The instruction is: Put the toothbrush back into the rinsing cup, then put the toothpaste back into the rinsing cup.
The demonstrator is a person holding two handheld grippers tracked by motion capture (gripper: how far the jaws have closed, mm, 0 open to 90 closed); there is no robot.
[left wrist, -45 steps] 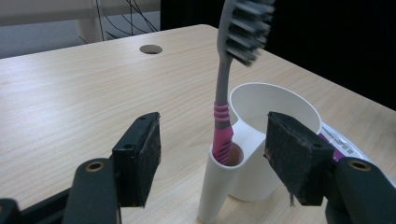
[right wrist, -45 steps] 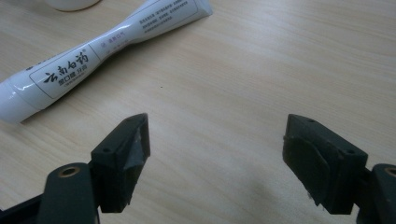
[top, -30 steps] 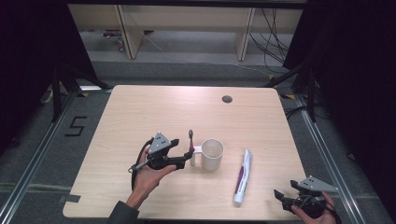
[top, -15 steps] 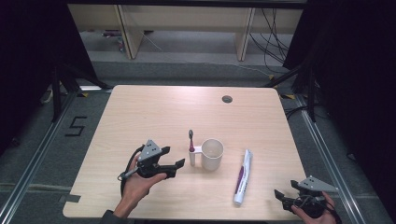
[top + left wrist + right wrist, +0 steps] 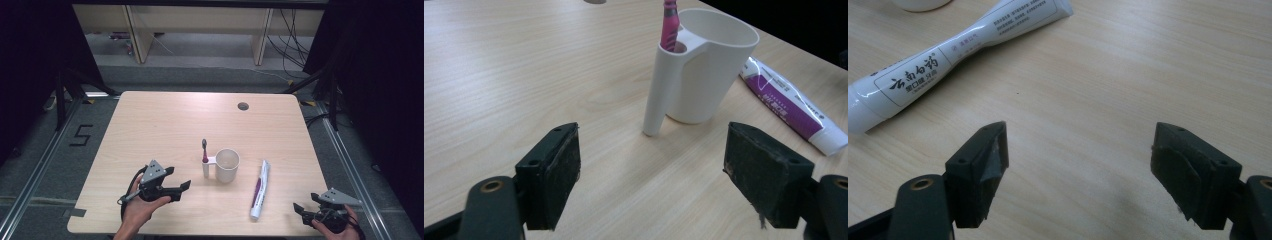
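Note:
A white cup (image 5: 227, 165) stands mid-table with a pink toothbrush (image 5: 204, 150) upright in its side holder. A white and purple toothpaste tube (image 5: 259, 189) lies to its right. My left gripper (image 5: 179, 178) is at the near left, a little short of the cup, pointing at it. In the left gripper view the cup (image 5: 709, 65), the toothbrush (image 5: 669, 25) and the tube (image 5: 784, 97) lie beyond the left gripper (image 5: 651, 175), whose jaws have just been opening with nothing between them. My right gripper (image 5: 304, 202) rests open at the near right corner, and in the right gripper view (image 5: 1080, 170) it is empty, with the tube (image 5: 963, 47) ahead.
The wooden table (image 5: 165, 125) has a round cable hole (image 5: 243, 106) near its far edge. Dark floor and metal rails surround it, with shelving legs beyond the far side. The table's near edge lies just behind both hands.
My left gripper has drawn back from the cup's holder toward the near left, and its jaws are wider. The toothbrush stays upright in the holder. The right gripper has not moved.

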